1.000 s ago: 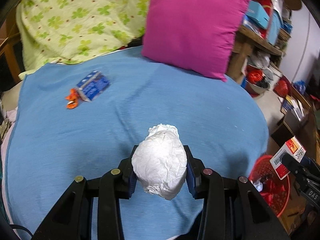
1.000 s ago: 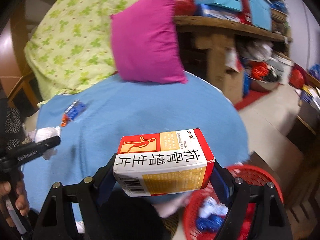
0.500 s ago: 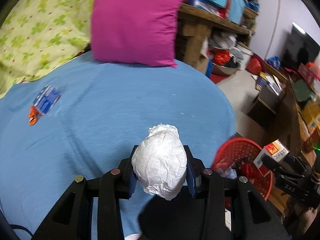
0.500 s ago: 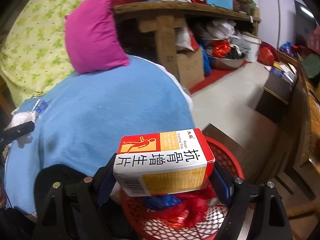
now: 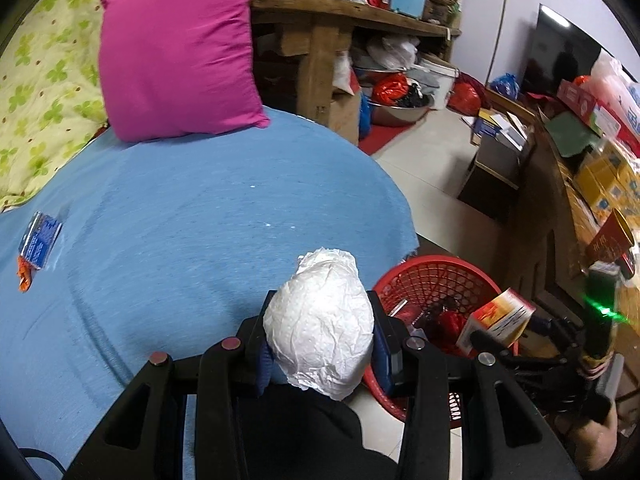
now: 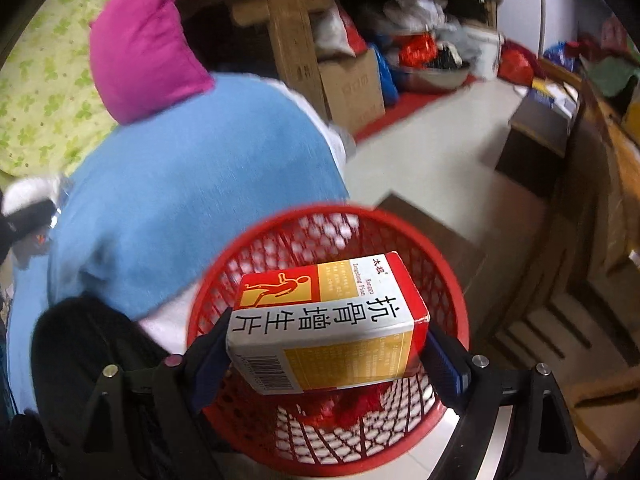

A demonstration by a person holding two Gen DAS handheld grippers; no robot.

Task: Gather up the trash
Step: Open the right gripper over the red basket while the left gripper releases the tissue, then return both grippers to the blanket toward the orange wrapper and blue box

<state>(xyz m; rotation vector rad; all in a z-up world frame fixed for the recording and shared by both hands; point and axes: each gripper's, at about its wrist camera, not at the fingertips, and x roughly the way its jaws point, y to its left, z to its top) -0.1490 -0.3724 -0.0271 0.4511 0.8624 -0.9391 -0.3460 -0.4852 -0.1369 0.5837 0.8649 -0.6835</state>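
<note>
My left gripper [image 5: 320, 340] is shut on a crumpled white paper ball [image 5: 320, 320] and holds it above the bed's edge, beside the red mesh basket [image 5: 436, 276]. My right gripper [image 6: 328, 340] is shut on a red, yellow and white medicine box [image 6: 328, 320] and holds it right over the red basket [image 6: 256, 240], which has red trash inside. The box [image 5: 500, 316] also shows in the left wrist view above the basket. A blue wrapper with an orange scrap [image 5: 38, 240] lies on the blue bed cover [image 5: 200, 220] at the left.
A magenta pillow [image 5: 176, 52] and a green-flowered quilt [image 5: 36, 80] lie at the bed's head. A cluttered wooden shelf [image 5: 340, 16] stands behind. Boxes and a dark wooden cabinet [image 5: 540, 220] line the right side, with pale floor [image 5: 432, 172] between.
Both grippers swung right, off the bed toward the basket. The box now hangs directly over the basket, and the paper ball has reached the bed's edge next to it.
</note>
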